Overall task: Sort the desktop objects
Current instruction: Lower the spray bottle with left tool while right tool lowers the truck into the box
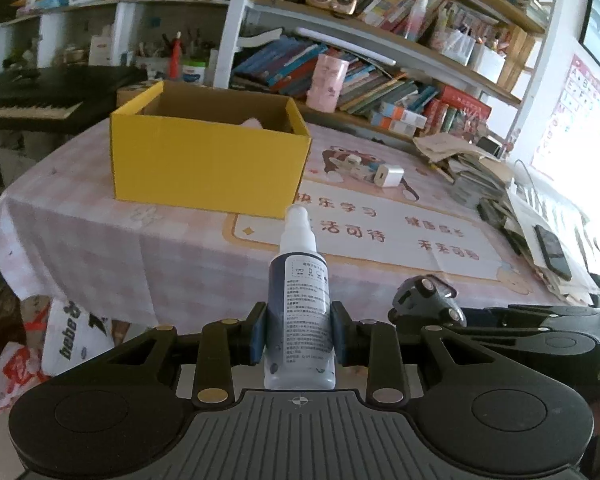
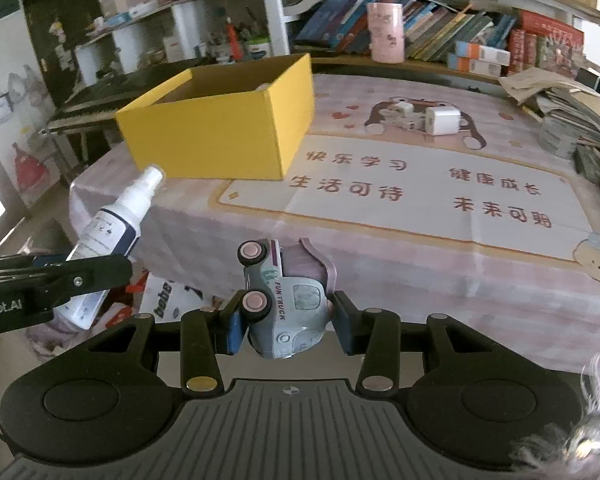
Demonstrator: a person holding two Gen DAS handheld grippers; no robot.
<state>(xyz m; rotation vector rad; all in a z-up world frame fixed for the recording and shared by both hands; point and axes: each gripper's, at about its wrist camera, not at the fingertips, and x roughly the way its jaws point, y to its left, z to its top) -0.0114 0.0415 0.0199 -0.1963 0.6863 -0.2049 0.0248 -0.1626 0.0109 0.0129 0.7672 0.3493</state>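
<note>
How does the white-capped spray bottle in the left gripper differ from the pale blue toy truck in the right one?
The spray bottle is tall and slim, white with a dark band; the toy truck is short and boxy, pale blue with pink wheels. The bottle sits lengthwise between the left gripper pads, nozzle forward; the truck lies rolled onto its side in the right gripper. Both are clamped and held in front of the yellow cardboard box.

The open yellow cardboard box (image 1: 208, 160) stands on the cloth-covered worktop (image 1: 100, 248), toward its left. A small white plug-in charger (image 1: 389, 175) lies to its right. Crowded bookshelves (image 1: 380, 80) rise behind the worktop.
</note>
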